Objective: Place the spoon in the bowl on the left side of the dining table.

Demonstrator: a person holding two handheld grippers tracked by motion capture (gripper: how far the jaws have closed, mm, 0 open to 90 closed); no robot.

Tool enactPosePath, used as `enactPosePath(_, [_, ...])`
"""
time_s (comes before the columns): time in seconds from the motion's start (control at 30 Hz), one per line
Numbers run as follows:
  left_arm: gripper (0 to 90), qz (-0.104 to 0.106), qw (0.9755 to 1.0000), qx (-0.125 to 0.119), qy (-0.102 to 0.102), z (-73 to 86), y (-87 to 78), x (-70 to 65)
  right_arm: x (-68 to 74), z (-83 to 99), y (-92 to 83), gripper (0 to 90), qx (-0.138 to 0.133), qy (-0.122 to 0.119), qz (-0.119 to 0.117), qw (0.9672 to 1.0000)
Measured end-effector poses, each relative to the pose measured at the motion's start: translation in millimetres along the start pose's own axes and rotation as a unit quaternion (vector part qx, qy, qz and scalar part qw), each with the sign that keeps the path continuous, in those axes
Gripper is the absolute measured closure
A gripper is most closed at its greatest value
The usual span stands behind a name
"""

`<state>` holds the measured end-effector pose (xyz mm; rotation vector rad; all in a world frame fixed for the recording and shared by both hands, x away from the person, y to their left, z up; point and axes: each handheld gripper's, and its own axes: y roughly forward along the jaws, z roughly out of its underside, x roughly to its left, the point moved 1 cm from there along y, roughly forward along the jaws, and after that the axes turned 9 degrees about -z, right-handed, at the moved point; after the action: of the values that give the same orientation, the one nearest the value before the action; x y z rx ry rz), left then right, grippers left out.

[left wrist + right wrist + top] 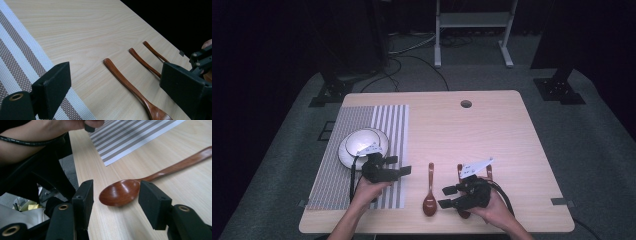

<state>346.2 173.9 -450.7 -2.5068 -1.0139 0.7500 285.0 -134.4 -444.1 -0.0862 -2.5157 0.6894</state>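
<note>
Right gripper point(448, 196): jaws parted, empty, low over the pale wooden surface point(492, 130), aimed at the bowl of a glossy reddish-brown wooden spoon point(120, 192) lying just ahead. Two more slim brown wooden handles point(144, 62) lie beside it. Left gripper point(401, 166): released, empty, over the grey-and-white striped woven placemat point(387, 125). Round white bowl point(362, 145) sits on the mat beyond it.

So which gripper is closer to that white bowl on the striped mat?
Left. The left gripper hovers just beside the white bowl; the right gripper sits across the table.
</note>
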Motion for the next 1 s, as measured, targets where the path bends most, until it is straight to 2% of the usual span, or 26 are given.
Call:
enactPosePath(0.2, [9.2, 0.002, 1.0, 0.002, -0.002, 0.5, 0.9, -0.9, 1.2, -5.1, 17.4, 53.9, 0.028, -0.008, -0.004, 0.9996])
enactPosePath(0.3, [9.2, 0.002, 1.0, 0.004, -0.001, 0.6, 1.3, -1.0, 1.6, -5.6, 24.3, 60.4, 0.04, -0.007, -0.007, 0.9992])
enactPosePath(0.33, [9.2, 0.001, 1.0, 0.004, -0.001, 0.7, 1.3, -0.9, 1.5, -5.9, 29.3, 65.0, 0.048, -0.009, -0.008, 0.9988])
enactPosePath(0.6, [9.2, 0.002, 1.0, 0.003, -0.001, 0.9, 1.7, -1.0, 2.4, -5.6, 43.2, 73.7, 0.072, -0.016, -0.008, 0.9972])
enactPosePath(0.73, [9.2, 0.003, 1.0, 0.005, -0.002, 1.0, 2.3, -2.2, 2.5, -3.8, 49.0, 74.0, 0.083, -0.017, -0.011, 0.9964])
enactPosePath(0.9, [9.2, 0.001, 1.0, 0.006, -0.002, 1.1, 2.6, -2.2, 0.1, 4.6, 58.2, 72.6, 0.105, -0.022, -0.001, 0.9942])
enactPosePath(0.93, [9.2, 0.0, 1.0, 0.006, -0.001, 1.2, 2.7, -2.3, 0.3, 7.9, 59.1, 72.8, 0.103, -0.032, 0.0, 0.9941])
enactPosePath(1.0, [9.2, -0.001, 1.0, 0.007, -0.001, 1.6, 3.5, -2.6, 0.6, 8.4, 58.9, 72.8, 0.102, -0.034, 0.001, 0.9942])
